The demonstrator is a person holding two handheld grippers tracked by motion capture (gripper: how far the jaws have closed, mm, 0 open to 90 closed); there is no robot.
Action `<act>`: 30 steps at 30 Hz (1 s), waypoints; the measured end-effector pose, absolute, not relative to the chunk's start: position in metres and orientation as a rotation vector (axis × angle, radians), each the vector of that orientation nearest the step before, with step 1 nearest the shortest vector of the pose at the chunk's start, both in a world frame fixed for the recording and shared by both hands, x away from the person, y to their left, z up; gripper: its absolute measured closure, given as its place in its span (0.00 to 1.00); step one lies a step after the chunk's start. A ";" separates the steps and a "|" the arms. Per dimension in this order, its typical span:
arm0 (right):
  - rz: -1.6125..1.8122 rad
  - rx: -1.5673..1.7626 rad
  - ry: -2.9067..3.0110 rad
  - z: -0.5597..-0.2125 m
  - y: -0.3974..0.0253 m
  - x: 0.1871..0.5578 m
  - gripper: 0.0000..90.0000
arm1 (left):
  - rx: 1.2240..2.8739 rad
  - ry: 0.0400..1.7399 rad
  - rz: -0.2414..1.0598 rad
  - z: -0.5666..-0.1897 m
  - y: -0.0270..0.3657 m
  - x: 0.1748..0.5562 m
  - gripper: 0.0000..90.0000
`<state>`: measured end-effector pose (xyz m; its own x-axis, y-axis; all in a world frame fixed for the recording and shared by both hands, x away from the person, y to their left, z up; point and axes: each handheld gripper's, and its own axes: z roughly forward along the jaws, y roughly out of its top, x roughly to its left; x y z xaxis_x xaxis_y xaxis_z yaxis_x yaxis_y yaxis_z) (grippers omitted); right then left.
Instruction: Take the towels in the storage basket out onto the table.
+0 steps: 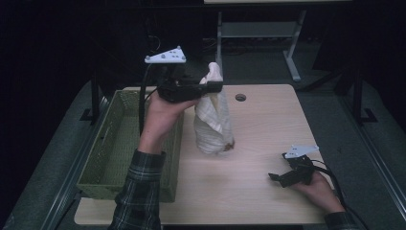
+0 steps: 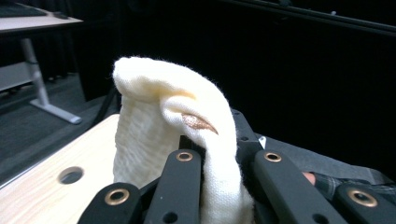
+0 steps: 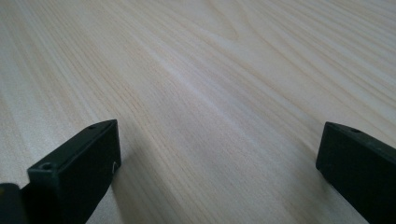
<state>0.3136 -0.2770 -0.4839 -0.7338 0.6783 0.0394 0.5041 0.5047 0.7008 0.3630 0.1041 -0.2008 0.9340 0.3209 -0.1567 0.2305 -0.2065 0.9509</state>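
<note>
The cloth (image 1: 212,120) hangs with its long axis upright: its pinched top points up and away from the person, and its rounded lower end points down at the desk (image 1: 253,191), where it seems to touch or nearly touch the wood. It is cream-white and ribbed, with a small brown patch near the fold at the top and another at its lower right edge. It hangs over the middle of the desk, just right of the basket (image 1: 103,148) and in front of the round hole (image 1: 240,97) in the desktop.

The basket is green and woven, long and narrow, and lies along the desk's left edge; no contents can be seen inside it.

The left hand-held gripper (image 1: 215,86) is raised above the desk, held level and pointing right, its jaws closed on the cloth near its top. In the left gripper view the cloth (image 2: 173,121) bulges up between the black jaws and folds over them. The left forearm, in a plaid sleeve (image 1: 139,191), rises from the bottom edge over the basket.

The right hand-held gripper (image 1: 274,177) lies low on the desk near its right front corner, pointing left. In the right gripper view its jaws stand wide apart with bare wood (image 3: 210,93) between them, holding nothing.
</note>
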 end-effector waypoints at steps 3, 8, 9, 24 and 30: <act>1.050 0.999 2.508 -0.484 -0.277 0.314 0.00 | 1.799 0.403 0.072 -0.205 0.096 0.364 0.93; 1.050 1.007 2.509 -0.484 -0.277 0.313 0.00 | 1.830 0.369 0.042 -0.216 0.074 0.367 0.93; 1.050 1.008 2.509 -0.484 -0.277 0.313 0.00 | 1.832 0.365 0.038 -0.219 0.071 0.368 0.93; 1.053 1.002 2.508 -0.484 -0.277 0.314 0.00 | 1.918 0.318 -0.015 -0.263 0.027 0.378 0.92; 1.051 0.999 2.507 -0.484 -0.277 0.314 0.00 | 1.940 0.342 -0.039 -0.284 0.017 0.379 0.92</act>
